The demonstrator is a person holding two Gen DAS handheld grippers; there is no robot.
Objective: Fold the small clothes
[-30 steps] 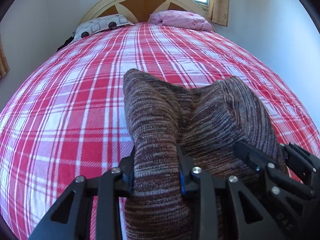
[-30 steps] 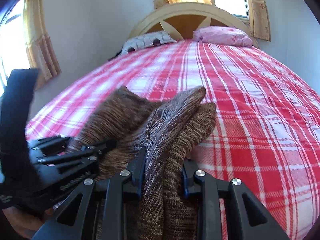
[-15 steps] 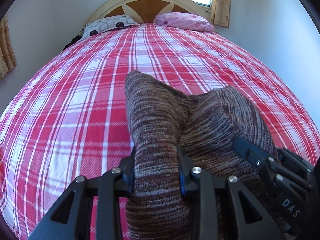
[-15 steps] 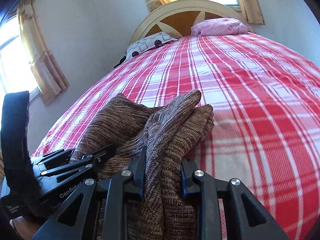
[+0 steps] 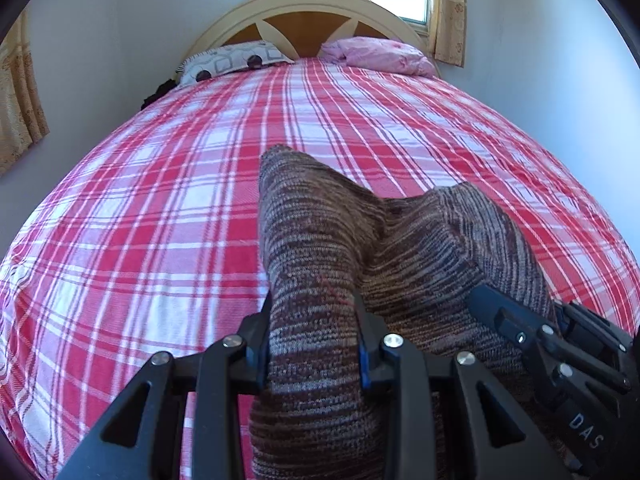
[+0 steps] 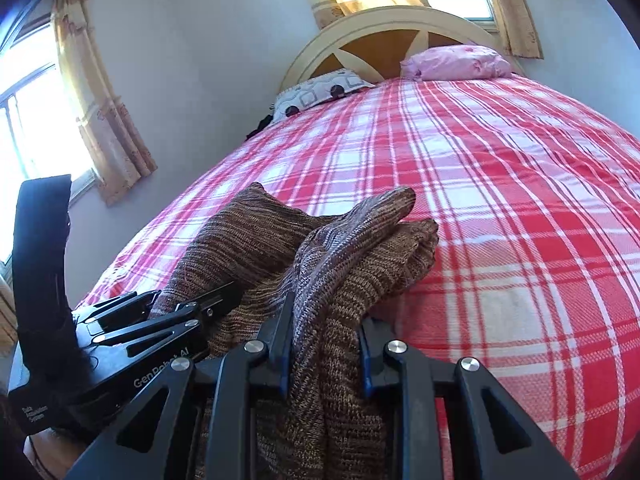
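A brown striped knit garment (image 5: pixel 360 248) hangs bunched between both grippers over the red plaid bed (image 5: pixel 160 200). My left gripper (image 5: pixel 312 320) is shut on one edge of it; the cloth stands up in a peak ahead of the fingers. My right gripper (image 6: pixel 324 328) is shut on another bunched edge of the garment (image 6: pixel 352 264), whose far end droops onto the bed (image 6: pixel 520 240). The right gripper also shows at the lower right of the left wrist view (image 5: pixel 520 328), and the left gripper at the lower left of the right wrist view (image 6: pixel 192 304), close beside each other.
A patterned pillow (image 5: pixel 232 62) and a pink pillow (image 5: pixel 380 54) lie against the headboard (image 5: pixel 312 20). White walls flank the bed. Curtained windows (image 6: pixel 48 120) stand at the left and behind the headboard.
Both grippers have risen and tilted back with the garment, so more wall and headboard show. The grips are unchanged.
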